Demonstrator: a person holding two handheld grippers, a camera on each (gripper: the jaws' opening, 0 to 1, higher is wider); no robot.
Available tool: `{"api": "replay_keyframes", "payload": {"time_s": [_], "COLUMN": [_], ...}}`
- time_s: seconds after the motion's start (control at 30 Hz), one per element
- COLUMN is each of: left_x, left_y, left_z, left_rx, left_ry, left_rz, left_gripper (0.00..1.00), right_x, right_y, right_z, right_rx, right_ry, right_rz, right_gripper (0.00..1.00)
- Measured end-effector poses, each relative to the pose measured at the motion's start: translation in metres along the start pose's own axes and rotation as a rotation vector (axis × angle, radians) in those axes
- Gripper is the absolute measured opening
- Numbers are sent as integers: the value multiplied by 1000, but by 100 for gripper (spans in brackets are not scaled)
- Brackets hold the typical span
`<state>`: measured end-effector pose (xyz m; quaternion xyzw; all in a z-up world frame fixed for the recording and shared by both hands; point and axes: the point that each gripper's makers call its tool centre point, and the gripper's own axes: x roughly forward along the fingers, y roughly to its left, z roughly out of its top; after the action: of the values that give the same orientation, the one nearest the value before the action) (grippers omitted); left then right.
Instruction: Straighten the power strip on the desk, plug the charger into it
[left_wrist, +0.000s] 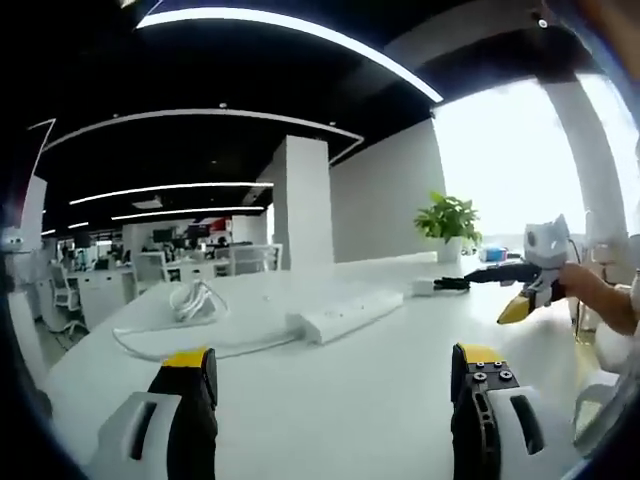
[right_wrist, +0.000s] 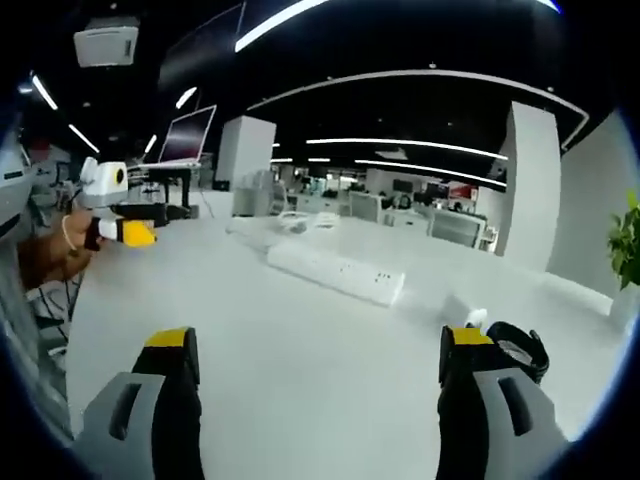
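white power strip (right_wrist: 336, 271), no legible writing

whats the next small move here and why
Probably bring the left gripper forward to the power strip and nudge it square. Both grippers hover open and empty above the desk, the strip lies askew, and the charger sits unplugged by the right gripper.
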<state>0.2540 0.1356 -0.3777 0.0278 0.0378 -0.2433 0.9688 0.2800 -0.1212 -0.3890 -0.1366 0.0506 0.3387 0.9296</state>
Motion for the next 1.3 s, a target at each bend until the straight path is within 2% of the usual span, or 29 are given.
{"api": "replay_keyframes", "payload": {"time_s": [0.07,0.17,0.33,0.5,0.53,0.6,0.7,0.9,1.07,1.17,1.3], "left_x": [3,9,20,34,38,44,54,73,87,95,108], "left_y": [3,0,-1,-4,-6,-3,-1,8,12,14,18], "left_z": [2,3,7,11,9,5,8,16,12,7,6], "left_rx": [27,17,36,53,78,99,120,91,42,24,31], "left_ry": [-11,-1,-11,-19,7,51,48,18,37,72,78], "left_rz": [6,-46,-59,-68,-87,-72,-67,-49,-55,-50,-34], "left_gripper": [99,97,95,99,99,99,99,95,93,97,96], "right_x": [3,9,19,31,34,38,45,60,72,78,86], "right_y": [-4,-6,-10,-20,-23,-27,-33,-44,-49,-54,-61], "right_z": [3,6,5,8,9,14,21,20,10,4,1], "right_rx": [-20,-27,-27,-50,-55,-49,-32,-33,-10,29,52], "right_ry": [-5,-11,9,9,5,-12,-32,-28,9,29,38], "right_rz": [-3,11,34,13,6,10,19,16,25,30,17], "right_gripper": [100,100,100,100,99,99,97,94,91,90,88]}}
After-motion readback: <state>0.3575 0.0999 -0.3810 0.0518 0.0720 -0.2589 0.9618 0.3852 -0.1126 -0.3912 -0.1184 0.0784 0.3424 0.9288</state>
